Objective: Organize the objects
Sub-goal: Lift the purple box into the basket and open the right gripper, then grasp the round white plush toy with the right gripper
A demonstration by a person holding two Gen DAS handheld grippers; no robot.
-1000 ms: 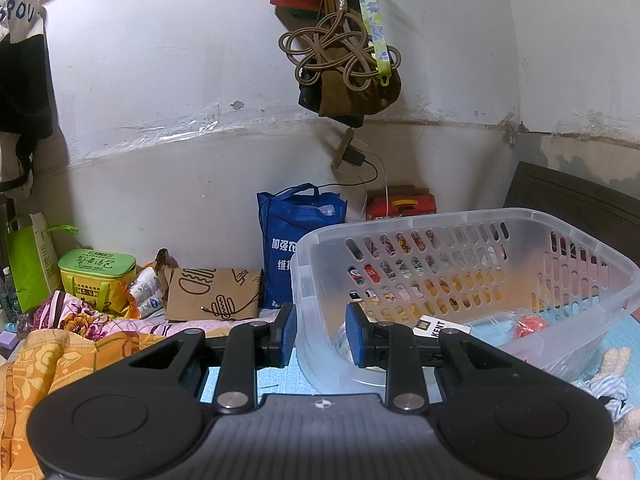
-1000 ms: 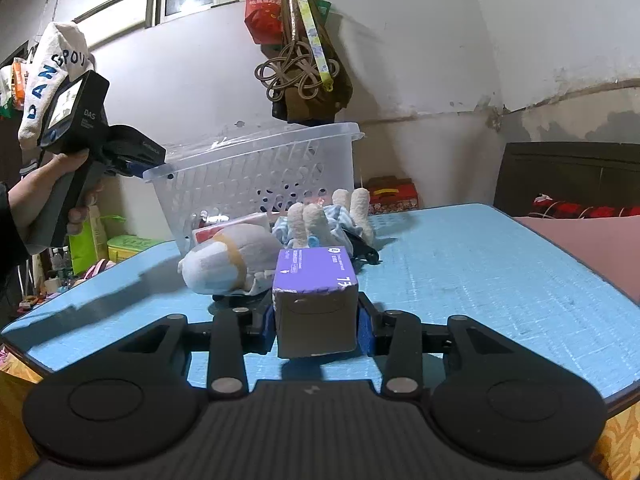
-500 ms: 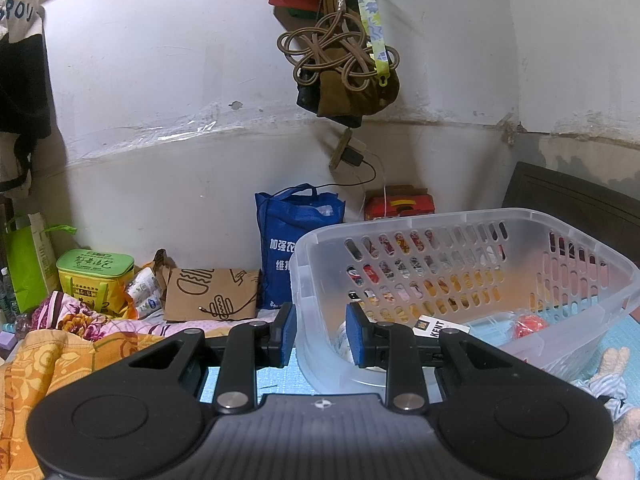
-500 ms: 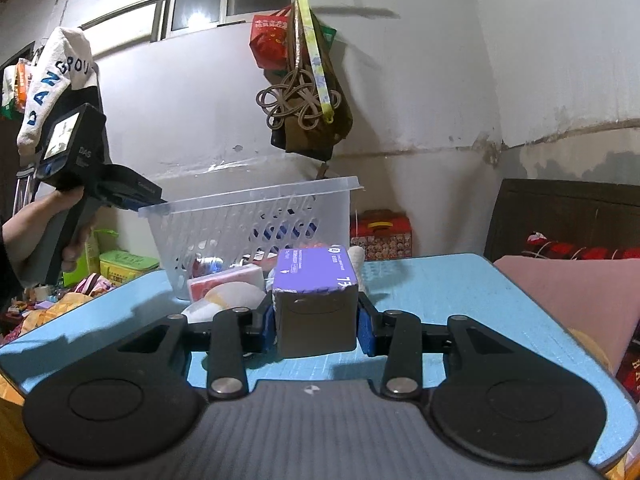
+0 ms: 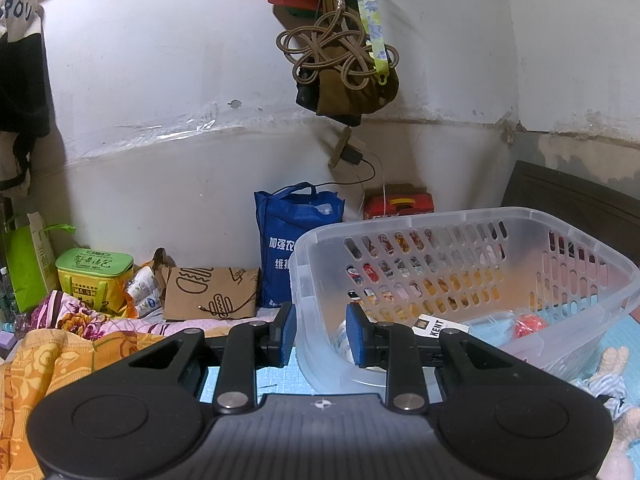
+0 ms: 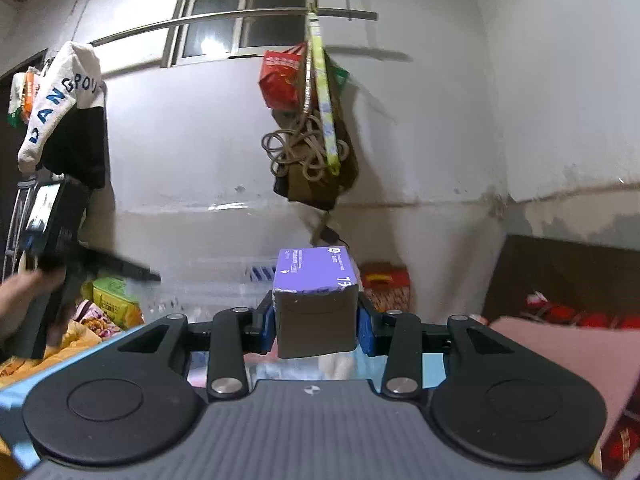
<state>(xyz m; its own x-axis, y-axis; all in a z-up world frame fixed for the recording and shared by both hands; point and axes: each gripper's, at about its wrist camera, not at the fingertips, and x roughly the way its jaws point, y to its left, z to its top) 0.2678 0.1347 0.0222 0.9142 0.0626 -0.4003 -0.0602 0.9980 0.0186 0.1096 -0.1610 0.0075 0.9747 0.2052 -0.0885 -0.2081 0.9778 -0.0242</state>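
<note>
One purple box (image 6: pixel 314 300) (long axis pointing forward) sits clamped in right tongs (image 6: pixel 316 326).

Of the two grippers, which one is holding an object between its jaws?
The right gripper: its jaws clamp a purple-topped box. The left gripper grips only the clear basket at its rim.

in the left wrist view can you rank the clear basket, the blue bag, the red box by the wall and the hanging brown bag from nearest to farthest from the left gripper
1. Clear basket, rim between the left gripper pads, spreading right.
2. Blue bag, behind the basket's left corner.
3. Red box, against the wall behind the basket.
4. Brown bag, hanging high on the wall.
</note>
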